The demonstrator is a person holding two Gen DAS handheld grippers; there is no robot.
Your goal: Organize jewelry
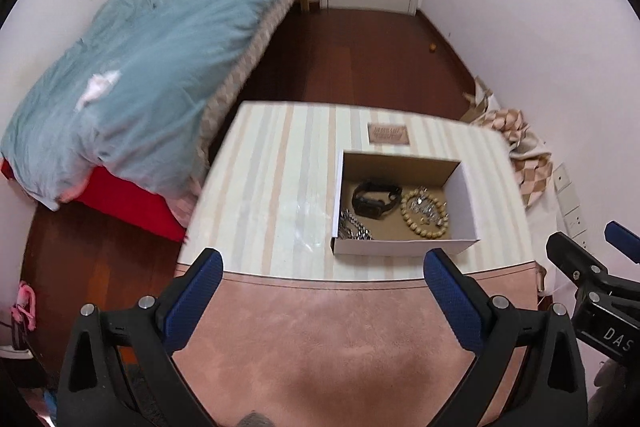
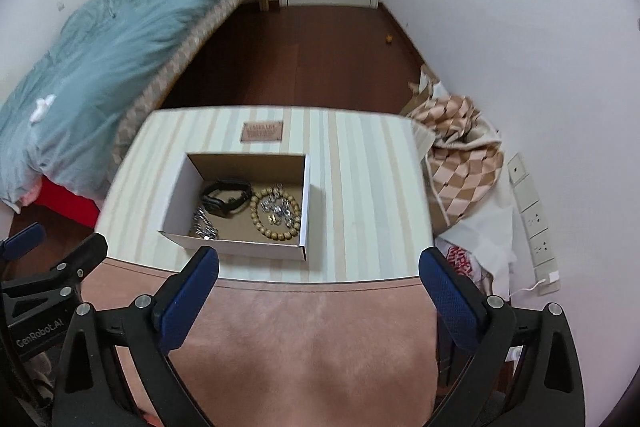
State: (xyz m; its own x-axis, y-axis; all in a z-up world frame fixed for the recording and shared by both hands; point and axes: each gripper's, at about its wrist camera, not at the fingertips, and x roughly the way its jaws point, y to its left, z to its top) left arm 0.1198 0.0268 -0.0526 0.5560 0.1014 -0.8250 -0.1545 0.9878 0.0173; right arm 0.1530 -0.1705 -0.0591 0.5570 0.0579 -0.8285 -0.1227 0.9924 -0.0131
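Note:
An open white cardboard box (image 1: 404, 247) (image 2: 240, 249) stands on the striped table cover (image 1: 272, 187) (image 2: 368, 195). Inside lie a black watch (image 1: 374, 201) (image 2: 226, 199), a wooden bead bracelet (image 1: 425, 214) (image 2: 276, 213) with small silver pieces inside its ring, and a silver metal band (image 1: 354, 227) (image 2: 204, 227). My left gripper (image 1: 324, 263) is open and empty, above the near pink edge, short of the box. My right gripper (image 2: 320, 263) is open and empty, near the box's front right corner.
A pink suede strip (image 1: 328, 327) (image 2: 304, 339) covers the table's near edge. A bed with a teal duvet (image 1: 152, 67) (image 2: 100, 59) lies to the left. A checkered cloth (image 1: 520, 143) (image 2: 460, 147) is heaped at the right by the wall. A brown label (image 1: 388, 135) (image 2: 262, 131) sits behind the box.

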